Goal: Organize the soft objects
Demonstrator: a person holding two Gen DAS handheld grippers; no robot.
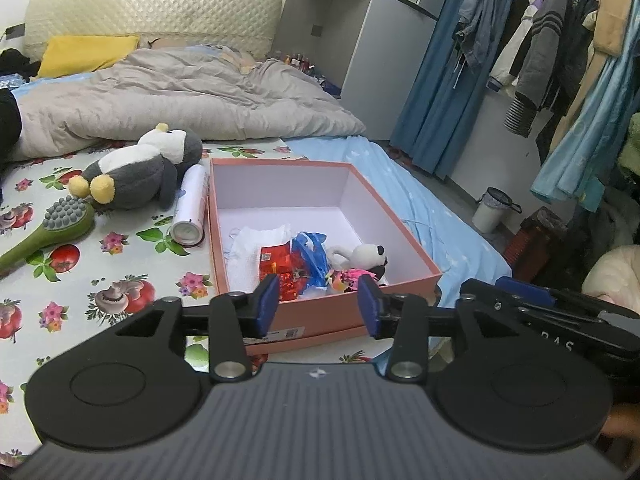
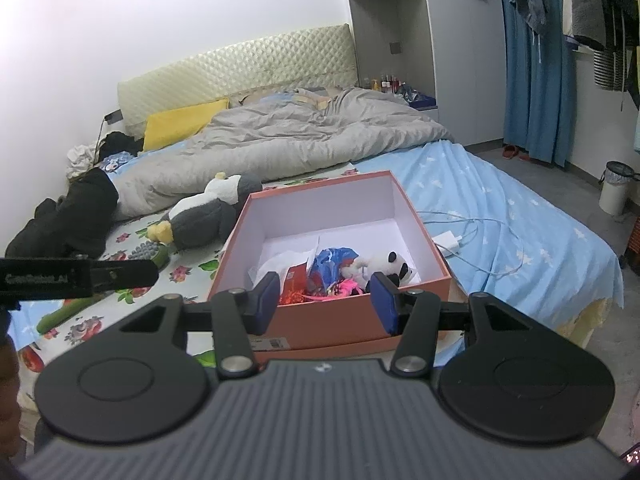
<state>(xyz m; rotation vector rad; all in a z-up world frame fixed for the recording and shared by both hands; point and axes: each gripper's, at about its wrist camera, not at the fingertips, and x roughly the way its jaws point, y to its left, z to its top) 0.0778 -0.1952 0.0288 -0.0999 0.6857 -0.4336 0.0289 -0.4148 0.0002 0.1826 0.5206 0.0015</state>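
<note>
A: Item one, nearest: our left gripper (image 1: 318,304), jaws apart with nothing between the blue pads, short of the pink box (image 1: 320,312). The right gripper (image 2: 325,300) is likewise parted and empty.

B: Inside the box, near wall: small panda plush (image 1: 370,258), red crinkly packet (image 1: 278,264), blue plastic bag (image 1: 312,254), white cloth (image 1: 256,248).

A: Left of the box: smooth white spray can (image 1: 192,210), then the penguin plush (image 1: 140,168), grey pile with yellow feet. Farthest left of it is the green nubbed brush (image 1: 52,228).

B: We judge the penguin next: pinch the squashy belly, lift clear of the rigid card rim.
</note>
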